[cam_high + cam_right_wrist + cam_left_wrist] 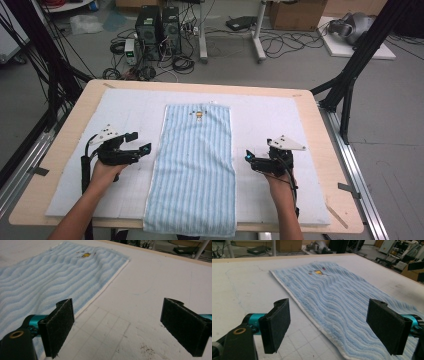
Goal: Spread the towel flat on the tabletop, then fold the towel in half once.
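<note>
A light blue striped towel (195, 160) lies flat and lengthwise down the middle of the white mat (265, 115), a small yellow emblem (199, 115) near its far end and its near end hanging over the table's front edge. My left gripper (137, 142) hovers just left of the towel's long edge, open with nothing between its pads. In the left gripper view the towel (332, 295) stretches ahead between the open jaws of that gripper (329, 325). My right gripper (248, 159) sits just right of the towel, open and empty. In the right gripper view, the gripper (122, 327) is over bare mat with the towel's edge (50, 277) to its left.
The mat covers most of a wooden table (320, 150). Black frame posts (350, 75) stand at both sides of the table. On the floor beyond the far edge are computer towers (157, 30), loose cables and a cardboard box (297, 14).
</note>
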Available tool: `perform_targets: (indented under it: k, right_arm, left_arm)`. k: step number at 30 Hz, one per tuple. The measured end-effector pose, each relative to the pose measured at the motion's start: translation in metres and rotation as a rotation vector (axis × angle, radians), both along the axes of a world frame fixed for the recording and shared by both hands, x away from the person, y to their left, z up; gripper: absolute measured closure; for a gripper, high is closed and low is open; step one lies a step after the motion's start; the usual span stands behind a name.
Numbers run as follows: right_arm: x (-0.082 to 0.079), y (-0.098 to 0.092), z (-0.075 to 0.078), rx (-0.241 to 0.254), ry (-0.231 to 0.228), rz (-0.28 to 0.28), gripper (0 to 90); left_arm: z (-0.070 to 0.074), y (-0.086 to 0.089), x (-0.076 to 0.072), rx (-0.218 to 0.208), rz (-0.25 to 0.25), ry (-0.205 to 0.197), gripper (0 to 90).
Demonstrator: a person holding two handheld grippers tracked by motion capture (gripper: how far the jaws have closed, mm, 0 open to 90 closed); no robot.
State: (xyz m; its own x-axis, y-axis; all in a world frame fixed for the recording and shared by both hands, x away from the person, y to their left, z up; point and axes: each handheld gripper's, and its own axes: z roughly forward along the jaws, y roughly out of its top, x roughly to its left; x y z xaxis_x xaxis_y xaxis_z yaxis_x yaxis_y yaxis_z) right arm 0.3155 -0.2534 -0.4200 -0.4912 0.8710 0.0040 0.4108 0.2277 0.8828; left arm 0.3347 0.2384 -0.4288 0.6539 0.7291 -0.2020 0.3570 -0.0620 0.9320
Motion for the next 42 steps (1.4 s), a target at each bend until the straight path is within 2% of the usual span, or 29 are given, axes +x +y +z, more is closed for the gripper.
perform_targets:
  k: [9, 13, 18, 20, 26, 28, 29, 30, 34, 35, 40, 41, 42]
  right_arm:
    - [-0.002, -0.005, 0.000, 0.003, -0.003, -0.022, 11.1]
    - [-0.001, -0.004, 0.000, 0.000, 0.001, -0.013, 11.1]
    - [-0.001, -0.005, -0.001, 0.005, 0.012, -0.013, 11.1]
    - [0.000, -0.006, -0.001, 0.010, 0.019, -0.007, 11.1]
    - [0.001, -0.004, -0.001, 0.013, 0.035, 0.009, 11.1]
    - [0.002, -0.004, -0.002, 0.017, 0.037, 0.016, 11.1]
    - [0.002, -0.003, -0.002, 0.019, 0.045, 0.017, 11.1]
    - [0.003, -0.003, -0.003, 0.012, 0.049, 0.021, 11.1]
    - [0.004, -0.001, -0.004, 0.017, 0.064, 0.029, 11.1]
    - [0.004, -0.001, -0.004, 0.015, 0.063, 0.032, 11.1]
    - [0.004, 0.001, -0.005, 0.012, 0.067, 0.036, 11.1]
    - [0.004, 0.001, -0.005, 0.014, 0.068, 0.037, 11.1]
    - [0.004, 0.001, -0.005, 0.014, 0.070, 0.036, 11.1]
  left_arm:
    - [-0.001, 0.003, 0.003, -0.016, 0.010, 0.014, 19.9]
    - [-0.001, 0.004, 0.004, -0.012, 0.014, 0.018, 19.9]
    - [-0.003, 0.002, 0.005, -0.014, 0.012, 0.035, 19.9]
    - [-0.003, 0.000, 0.007, -0.031, 0.009, 0.051, 19.9]
    - [0.005, -0.005, 0.026, 0.005, 0.021, 0.069, 20.1]
    - [0.006, -0.006, 0.034, 0.008, 0.019, 0.092, 21.8]
    - [0.006, -0.007, 0.039, 0.022, 0.024, 0.097, 23.6]
    - [0.006, -0.008, 0.043, 0.034, 0.035, 0.093, 24.7]
    - [0.004, -0.014, 0.059, 0.071, 0.063, 0.129, 26.2]
    - [0.003, -0.015, 0.062, 0.081, 0.072, 0.125, 26.3]
    - [0.002, -0.023, 0.079, 0.110, 0.121, 0.145, 27.6]
    - [0.001, -0.025, 0.082, 0.105, 0.130, 0.146, 27.8]
    - [-0.001, -0.027, 0.087, 0.120, 0.134, 0.170, 28.6]
